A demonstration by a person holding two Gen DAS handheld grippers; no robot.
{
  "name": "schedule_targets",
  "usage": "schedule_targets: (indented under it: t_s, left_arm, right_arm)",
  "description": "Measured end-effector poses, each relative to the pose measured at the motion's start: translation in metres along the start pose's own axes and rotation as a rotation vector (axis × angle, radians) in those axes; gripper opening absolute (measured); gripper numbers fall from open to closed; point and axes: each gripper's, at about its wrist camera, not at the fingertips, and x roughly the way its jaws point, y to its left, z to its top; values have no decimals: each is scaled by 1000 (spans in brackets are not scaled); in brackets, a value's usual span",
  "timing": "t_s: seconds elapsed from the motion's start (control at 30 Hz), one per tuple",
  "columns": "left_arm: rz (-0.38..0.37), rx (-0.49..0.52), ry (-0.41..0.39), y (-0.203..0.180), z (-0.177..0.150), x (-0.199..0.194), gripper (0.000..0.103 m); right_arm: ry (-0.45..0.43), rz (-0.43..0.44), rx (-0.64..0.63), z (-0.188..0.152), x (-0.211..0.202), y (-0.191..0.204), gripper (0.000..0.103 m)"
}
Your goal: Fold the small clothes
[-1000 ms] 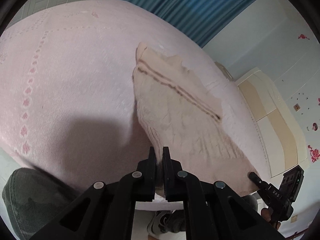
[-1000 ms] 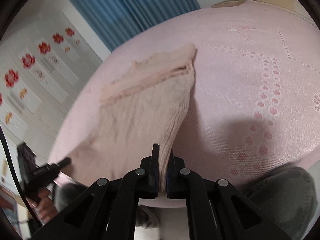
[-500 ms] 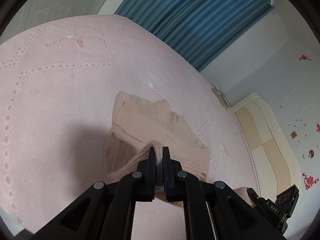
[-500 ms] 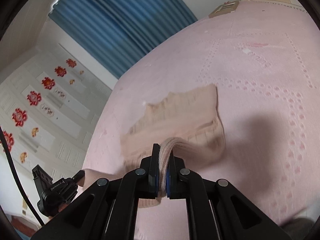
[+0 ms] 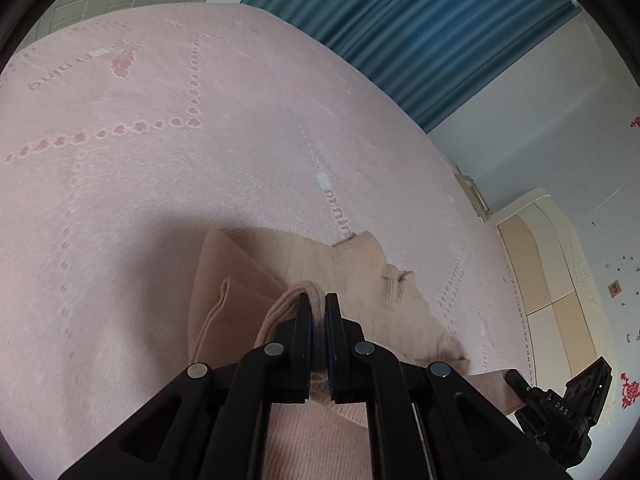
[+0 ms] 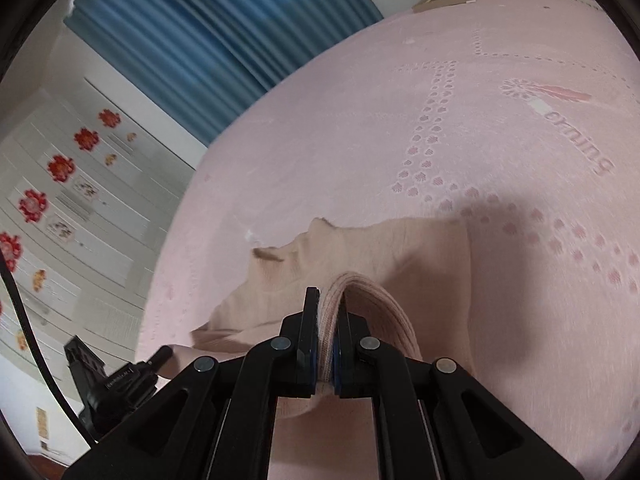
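A small beige knit garment (image 5: 332,280) lies on the pink bedspread (image 5: 160,160), its near part folded over towards its far edge. My left gripper (image 5: 318,300) is shut on the ribbed hem at one corner. My right gripper (image 6: 328,300) is shut on the ribbed hem at the other corner, and the garment (image 6: 360,256) spreads out beyond it. Each gripper holds its corner low over the far half of the cloth. The right gripper also shows in the left wrist view (image 5: 560,404), and the left gripper in the right wrist view (image 6: 120,376).
The pink bedspread (image 6: 480,120) has rows of heart prints and a feather logo. A blue curtain (image 5: 440,20) hangs behind the bed. A cream headboard (image 5: 536,272) stands at the right, and a wall with red flower stickers (image 6: 60,168) at the left.
Both grippers have carried the hem forward from the bed's near edge over the garment, so it is doubled over. They are now closer to its far edge.
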Motion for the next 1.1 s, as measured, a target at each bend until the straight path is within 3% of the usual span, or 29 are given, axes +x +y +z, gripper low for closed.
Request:
schedule_targets:
  t_s: [0.07,0.13,0.17,0.23,0.3,0.6,0.73,0.83,0.97,1.1]
  left_arm:
    - [-62,-23,11,7,4,6,9]
    - [-116,-53,30,13,8,9,21]
    - [-120,-60,33,14,8,9,31]
    - [-94,-55,19,18,8,6,43]
    - [-88,-55,17,21,7,5,50]
    - [-17,16,55,9,-19,2,50]
    - [95,136,25,-1,-43,-17,50]
    - [164,176,27,8,-70,-36,50]
    - [133,121,60,33,-100,-59,50]
    - [107,75,88,55,-128,-72,50]
  right_arm:
    - [-18,2,9,7,11,-9,9]
    - [-32,16,-14,8,17,-14,18]
    - [-31,22,-37,7,20,-17,35]
    - [-28,12,-57,3,23,-19,51]
    - [-16,8,-68,1,24,-23,51]
    - [-8,-121,-242,-33,3,-5,51]
    - [-8,-170,-315,-55,-15,-2,51]
    - [10,-179,-284,-85,-33,-23,51]
    - [72,-170,-193,-111,-50,-49,51]
    - [71,-155,-167,-132,-62,-56,51]
